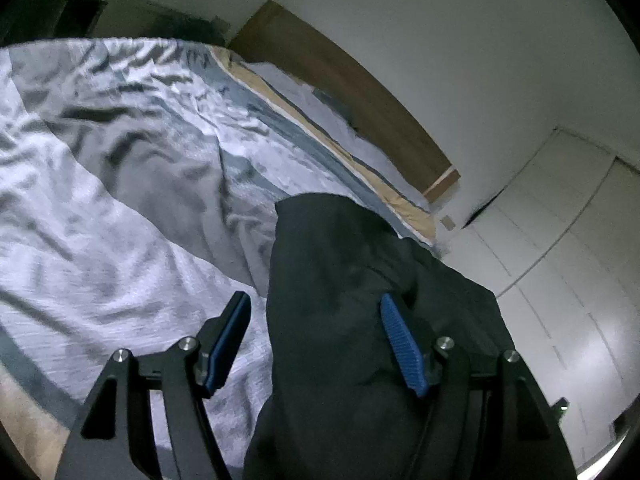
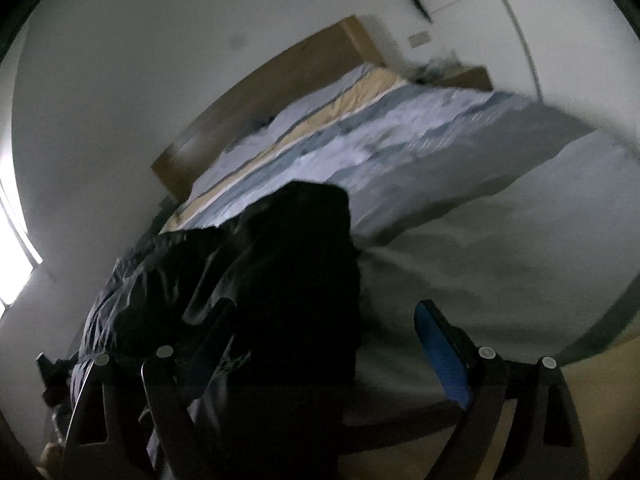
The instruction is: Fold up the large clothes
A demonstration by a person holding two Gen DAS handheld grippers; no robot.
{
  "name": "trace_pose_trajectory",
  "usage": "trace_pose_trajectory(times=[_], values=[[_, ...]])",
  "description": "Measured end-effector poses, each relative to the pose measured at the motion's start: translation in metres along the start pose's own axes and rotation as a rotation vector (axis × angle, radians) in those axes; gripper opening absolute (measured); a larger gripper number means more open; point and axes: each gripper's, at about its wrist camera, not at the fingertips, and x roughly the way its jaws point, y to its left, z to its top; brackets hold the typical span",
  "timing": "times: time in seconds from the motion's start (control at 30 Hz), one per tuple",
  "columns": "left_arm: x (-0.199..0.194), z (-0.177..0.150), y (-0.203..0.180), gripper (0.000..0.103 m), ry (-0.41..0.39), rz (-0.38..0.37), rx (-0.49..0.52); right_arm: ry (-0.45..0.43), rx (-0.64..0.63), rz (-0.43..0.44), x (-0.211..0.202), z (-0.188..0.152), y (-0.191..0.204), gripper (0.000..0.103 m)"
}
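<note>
Claws both gape: left claw (image 1: pixel 316 336) and right claw (image 2: pixel 324 332) straddle the dark, crumpled fabric garment (image 1: pixel 360 320) heaped on the pale striped bed (image 1: pixel 120 200), seemingly seeking an edge to grip.

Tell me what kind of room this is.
Most likely a bedroom. A bed with a rumpled striped duvet fills the view, a wooden headboard runs along the wall, and white wardrobe doors stand beside it. A dark garment lies on the bed.
</note>
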Motion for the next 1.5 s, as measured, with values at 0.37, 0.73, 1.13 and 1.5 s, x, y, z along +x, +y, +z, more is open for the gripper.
trace_pose_trajectory(times=[0.37, 0.73, 1.13, 1.5], values=[[-0.131, 0.003, -0.101, 0.066, 0.002, 0.073, 0.13, -0.047, -0.126, -0.033, -0.11, 0.005, 0.091, 0.09], [-0.247, -0.059, -0.174, 0.066, 0.048, 0.137, 0.259, -0.082, -0.285, -0.086, -0.219, -0.053, 0.175, 0.101], [-0.276, -0.164, -0.251, 0.076, 0.056, 0.254, 0.494, -0.126, -0.36, -0.175, -0.261, -0.13, 0.234, 0.103], [-0.305, -0.222, -0.295, 0.076, -0.035, 0.321, 0.538, -0.149, -0.4, -0.227, -0.288, -0.171, 0.242, 0.103]])
